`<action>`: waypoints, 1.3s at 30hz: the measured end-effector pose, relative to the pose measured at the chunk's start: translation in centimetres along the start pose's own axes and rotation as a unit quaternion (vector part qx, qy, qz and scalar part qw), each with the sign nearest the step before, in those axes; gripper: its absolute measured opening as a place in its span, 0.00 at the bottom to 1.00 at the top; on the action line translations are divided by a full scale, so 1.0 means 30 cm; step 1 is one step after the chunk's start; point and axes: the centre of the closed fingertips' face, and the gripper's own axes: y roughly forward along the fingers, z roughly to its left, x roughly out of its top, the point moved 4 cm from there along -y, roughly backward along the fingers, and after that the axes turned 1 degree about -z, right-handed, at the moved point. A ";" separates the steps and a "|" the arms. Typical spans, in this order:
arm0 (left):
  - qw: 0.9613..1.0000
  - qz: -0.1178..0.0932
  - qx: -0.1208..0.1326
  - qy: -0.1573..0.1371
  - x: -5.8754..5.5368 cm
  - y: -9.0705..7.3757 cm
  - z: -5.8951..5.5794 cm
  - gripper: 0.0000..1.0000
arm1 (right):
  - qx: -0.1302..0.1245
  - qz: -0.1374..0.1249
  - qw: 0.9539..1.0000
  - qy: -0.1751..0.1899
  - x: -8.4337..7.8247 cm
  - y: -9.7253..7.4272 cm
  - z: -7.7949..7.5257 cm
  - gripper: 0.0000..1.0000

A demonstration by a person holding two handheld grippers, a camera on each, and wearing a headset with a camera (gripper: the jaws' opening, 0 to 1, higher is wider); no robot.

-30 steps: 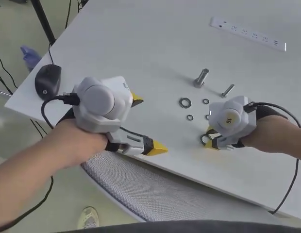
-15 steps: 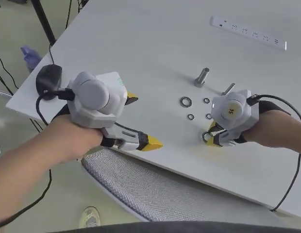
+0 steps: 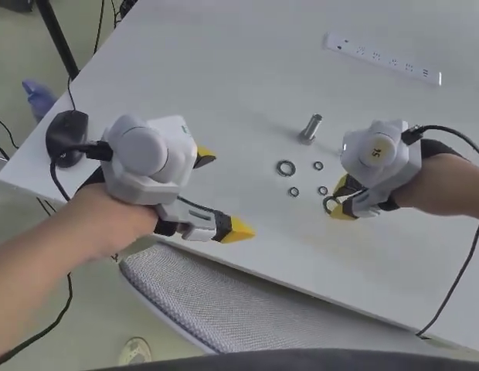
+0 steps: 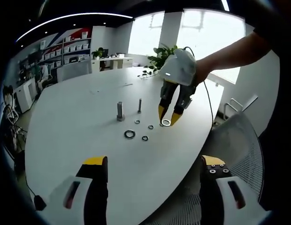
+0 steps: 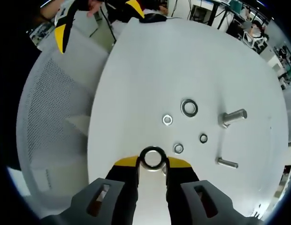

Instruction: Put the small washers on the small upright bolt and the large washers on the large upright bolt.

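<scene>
The large washer point(image 5: 152, 158) sits pinched by its rim between the yellow tips of the right gripper point(image 5: 152, 161), whose jaws are closed to just the ring's width. The ring faces flat toward that gripper's camera, so its hole runs along the jaws and down at the tabletop point(image 3: 224, 62). Compared with half a second ago, the right gripper has carried it closer to the loose small washers point(image 3: 323, 190) and now hides the small upright bolt point(image 4: 139, 105) in the head view, where it showed before. In the left gripper view that bolt stands upright just beside the large upright bolt point(image 4: 120, 111), whose long axis is also vertical. A second large washer point(image 3: 286, 168) lies flat near them. The left gripper point(image 3: 222, 192) stays over the near edge of the tabletop, jaws spread wide and holding nothing.
</scene>
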 end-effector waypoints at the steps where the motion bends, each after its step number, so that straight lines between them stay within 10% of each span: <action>1: 1.000 0.000 -0.001 0.001 0.004 0.001 -0.001 0.80 | 0.001 0.001 1.000 0.003 0.003 -0.010 -0.001 0.21; 39: 1.000 0.014 -0.013 0.007 0.004 0.030 0.010 0.80 | -0.023 0.012 1.000 0.010 0.088 -0.148 -0.329 0.21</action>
